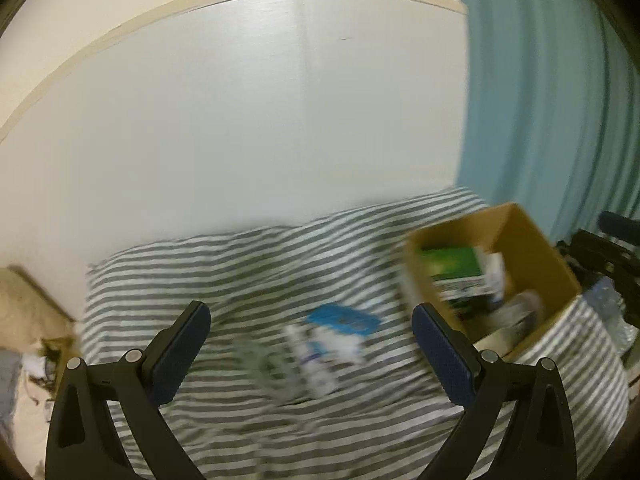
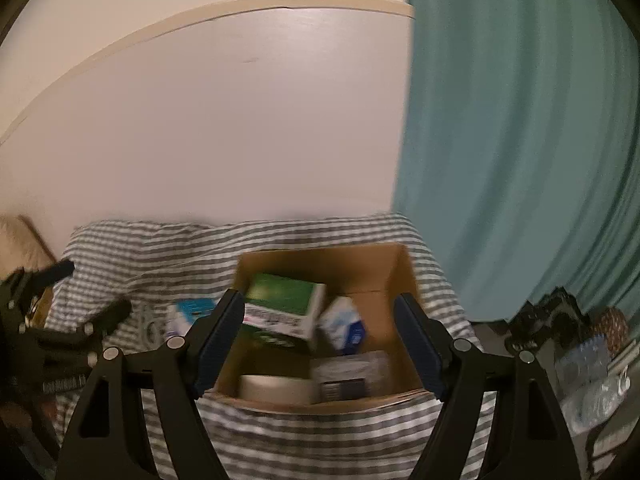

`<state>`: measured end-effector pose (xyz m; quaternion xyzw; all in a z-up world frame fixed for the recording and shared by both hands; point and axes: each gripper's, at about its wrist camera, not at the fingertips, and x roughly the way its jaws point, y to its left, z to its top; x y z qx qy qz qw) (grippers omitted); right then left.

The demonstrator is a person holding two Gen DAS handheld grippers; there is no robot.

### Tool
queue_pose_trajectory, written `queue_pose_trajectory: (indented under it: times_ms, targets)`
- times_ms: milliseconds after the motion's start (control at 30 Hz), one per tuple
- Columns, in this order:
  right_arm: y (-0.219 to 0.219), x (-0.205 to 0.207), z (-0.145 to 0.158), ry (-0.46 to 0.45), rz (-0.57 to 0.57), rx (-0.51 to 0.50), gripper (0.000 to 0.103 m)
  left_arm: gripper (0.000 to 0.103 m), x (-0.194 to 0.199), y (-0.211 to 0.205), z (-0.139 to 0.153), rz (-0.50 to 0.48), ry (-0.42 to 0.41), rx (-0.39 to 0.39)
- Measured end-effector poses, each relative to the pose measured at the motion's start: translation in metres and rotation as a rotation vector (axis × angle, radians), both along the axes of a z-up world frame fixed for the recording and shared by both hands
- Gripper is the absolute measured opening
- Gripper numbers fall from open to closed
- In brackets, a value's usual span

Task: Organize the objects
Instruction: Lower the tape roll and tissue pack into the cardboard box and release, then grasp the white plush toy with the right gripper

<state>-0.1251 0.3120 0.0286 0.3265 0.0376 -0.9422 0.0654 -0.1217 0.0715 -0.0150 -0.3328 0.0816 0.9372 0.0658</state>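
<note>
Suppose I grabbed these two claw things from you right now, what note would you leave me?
Left gripper: open, empty, above the striped cloth.
Right gripper: open, empty, over the cardboard box.
Done: green box, a white-and-blue carton and other blurred packs are in the cardboard box.
Left: the blue-and-white packet and blurred items beside it lie loose on the cloth, left of the box. They probably go in next.

Grey-and-white stripes across the bedsheet (image 1: 256,264). Brown cardboard box (image 2: 396,276), with a green-topped white carton (image 2: 286,304) and a white-and-blue packet (image 2: 344,326) inside. Blue-and-white pack (image 1: 340,328) on the stripes. Teal curtain (image 2: 520,140), off-white wall (image 1: 200,120), dark blue pads (image 1: 182,354).
</note>
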Motion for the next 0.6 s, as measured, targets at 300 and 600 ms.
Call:
queue_pose_trajectory:
  times_ms: [300,600]
  targets:
    - [-0.103,0.01,-0.039,-0.042,0.186,0.087,0.077,0.103,0.0,-0.098,-0.056,0.168,-0.074,0.008]
    - [-0.182,-0.027,-0.14,-0.204,0.294,0.16,0.077,0.103,-0.027,-0.125,-0.132,0.223,-0.196,-0.063]
